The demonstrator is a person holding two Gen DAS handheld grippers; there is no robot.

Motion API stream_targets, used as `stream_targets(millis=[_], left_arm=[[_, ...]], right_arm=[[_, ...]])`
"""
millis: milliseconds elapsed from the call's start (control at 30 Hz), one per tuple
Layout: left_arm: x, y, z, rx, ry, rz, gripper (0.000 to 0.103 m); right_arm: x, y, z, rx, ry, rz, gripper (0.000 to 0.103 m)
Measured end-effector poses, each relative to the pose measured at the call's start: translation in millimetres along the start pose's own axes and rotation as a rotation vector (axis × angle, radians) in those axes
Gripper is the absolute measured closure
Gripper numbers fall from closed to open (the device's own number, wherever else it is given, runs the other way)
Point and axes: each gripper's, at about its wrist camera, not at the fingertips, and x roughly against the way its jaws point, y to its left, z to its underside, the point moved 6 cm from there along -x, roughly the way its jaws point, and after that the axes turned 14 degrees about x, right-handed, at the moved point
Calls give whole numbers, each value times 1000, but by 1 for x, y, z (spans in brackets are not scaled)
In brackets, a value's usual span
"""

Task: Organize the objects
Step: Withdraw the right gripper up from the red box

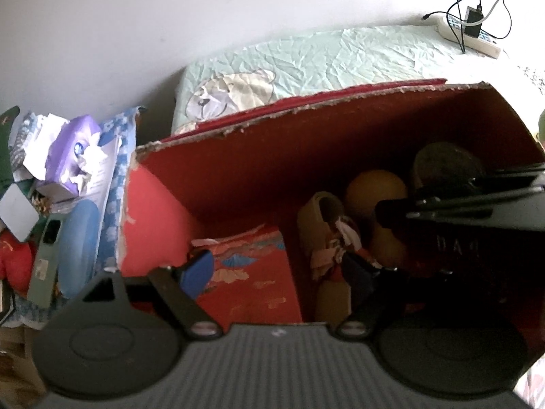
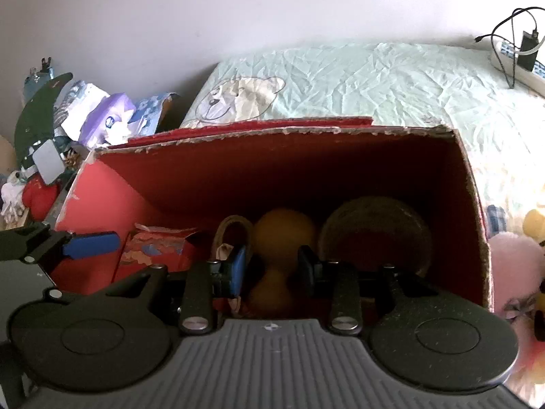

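Fig.: both grippers hanging over open red box (image 2: pixel 190 170) on bed (image 2: pixel 391 81).

Bed w/ pale green bear-print cover is carrying the box; box is sitting near the wall. Inside, L to R: red patterned carton (image 1: pixel 252 272), beige shoe-shaped item (image 1: pixel 320 218), yellow gourd-shaped toy (image 2: pixel 284 238), round dark disc (image 2: pixel 374 231). Right gripper (image 2: pixel 272 269) is straddling the toy's narrow neck; grip vs. gap: cannot tell. Left gripper (image 1: pixel 282 269) is standing spread wide over the carton, released, nothing clamped, blue pad (image 1: pixel 197 272) showing.
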Motion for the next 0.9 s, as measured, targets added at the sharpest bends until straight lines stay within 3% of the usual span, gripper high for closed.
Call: stream_targets(millis=[633,900], left_arm=[[-18,-1,-5,2,53,0,18],[-16,-3,-2,-10,33,-23,18]], right_arm=[[2,-4,1,-29,-12,42,66],[3,-2,1,-6,-16,72,66]])
